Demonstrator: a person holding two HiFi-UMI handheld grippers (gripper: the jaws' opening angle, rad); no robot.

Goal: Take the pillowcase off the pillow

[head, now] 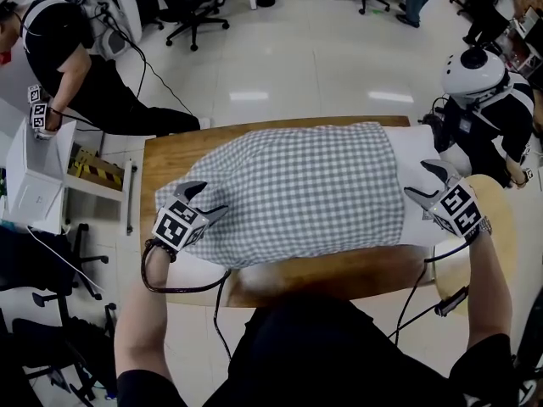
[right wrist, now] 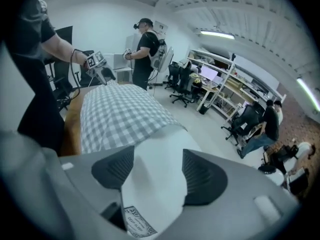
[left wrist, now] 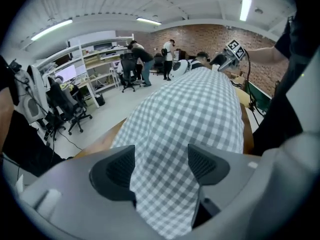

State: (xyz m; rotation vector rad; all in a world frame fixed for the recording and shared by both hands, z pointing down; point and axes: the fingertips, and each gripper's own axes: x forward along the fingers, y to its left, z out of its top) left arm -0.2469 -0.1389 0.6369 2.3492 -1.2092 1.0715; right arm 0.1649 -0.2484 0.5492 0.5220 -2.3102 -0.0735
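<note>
A grey-and-white checked pillowcase covers most of a pillow lying across the wooden table. The pillow's bare white end sticks out on the right. My left gripper stands open at the pillowcase's left end, and in the left gripper view checked cloth lies between the spread jaws of the left gripper. My right gripper is open at the white end. In the right gripper view the white pillow with its sewn label sits between the jaws of the right gripper.
A person in black stands at the far left by a white cabinet. Another person with a white helmet is at the table's right end, beside a round wooden top. Office chairs stand behind.
</note>
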